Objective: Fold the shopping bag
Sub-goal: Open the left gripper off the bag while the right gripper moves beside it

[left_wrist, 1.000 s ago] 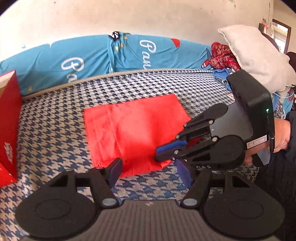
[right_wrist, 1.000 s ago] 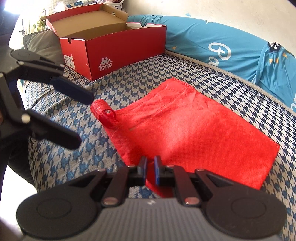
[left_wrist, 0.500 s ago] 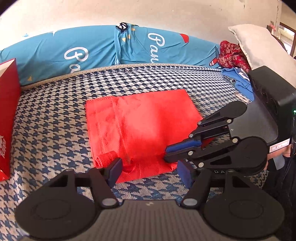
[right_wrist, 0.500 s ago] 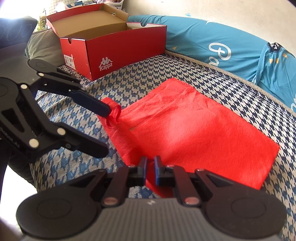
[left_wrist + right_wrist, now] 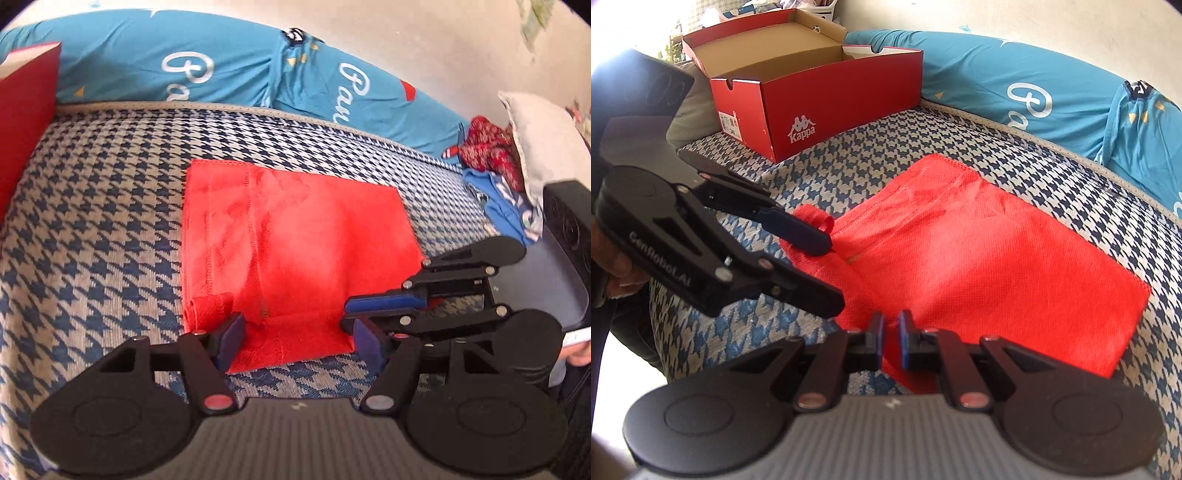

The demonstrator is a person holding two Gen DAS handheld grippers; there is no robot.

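Note:
A red shopping bag (image 5: 295, 240) lies flat on the houndstooth bed cover (image 5: 92, 240). Its rolled handle loop (image 5: 207, 306) sits at the near left corner. My left gripper (image 5: 297, 339) is open and low over the bag's near edge, with the fabric between its fingers but not pinched. In the right wrist view the left gripper (image 5: 833, 275) straddles the corner beside the handle loop (image 5: 820, 221). My right gripper (image 5: 891, 339) is shut on the near edge of the bag (image 5: 979, 258). The left wrist view shows the right gripper (image 5: 369, 314) at the bag's near right corner.
An open red shoebox (image 5: 812, 107) stands at the far left of the bed, its side (image 5: 26, 110) close to the bag. Blue bedding (image 5: 184, 70) runs along the wall. A white pillow (image 5: 535, 147) and red cloth (image 5: 487, 151) lie at the right.
My left gripper has come down and rolled, closing in on the bag's near left corner by the handle loop. The right gripper and the bag have stayed put.

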